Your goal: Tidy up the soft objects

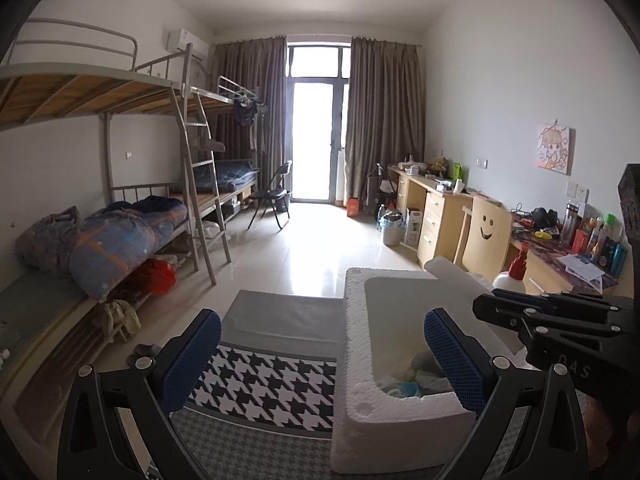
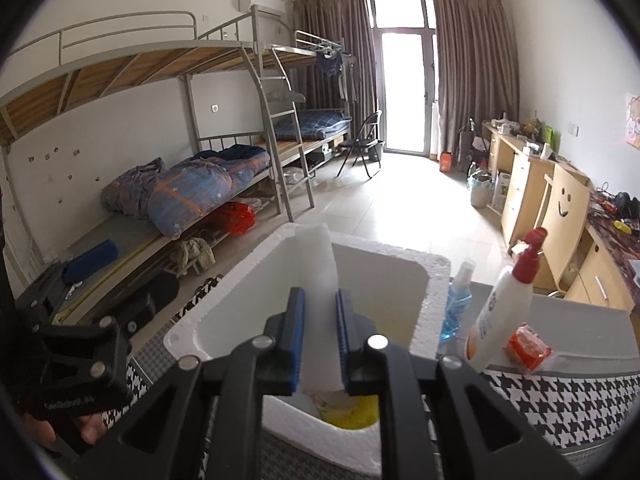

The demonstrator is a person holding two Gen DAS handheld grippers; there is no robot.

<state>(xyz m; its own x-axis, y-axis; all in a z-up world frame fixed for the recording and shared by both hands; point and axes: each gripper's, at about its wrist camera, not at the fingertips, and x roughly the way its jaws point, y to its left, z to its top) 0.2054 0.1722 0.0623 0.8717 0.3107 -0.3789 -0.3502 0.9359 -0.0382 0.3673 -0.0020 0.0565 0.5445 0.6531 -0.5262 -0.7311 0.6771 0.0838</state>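
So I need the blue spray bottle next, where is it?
In the right wrist view the blue spray bottle stands right of the foam box, against its outer wall, with the white red-capped bottle on its other side.

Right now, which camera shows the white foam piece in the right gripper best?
The right wrist view: the white foam piece stands clamped between the right gripper pads, above the foam box. The left wrist view shows only its far end beyond the box.

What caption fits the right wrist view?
Right gripper shut on a white foam piece above the open foam box, spray bottles beside it.
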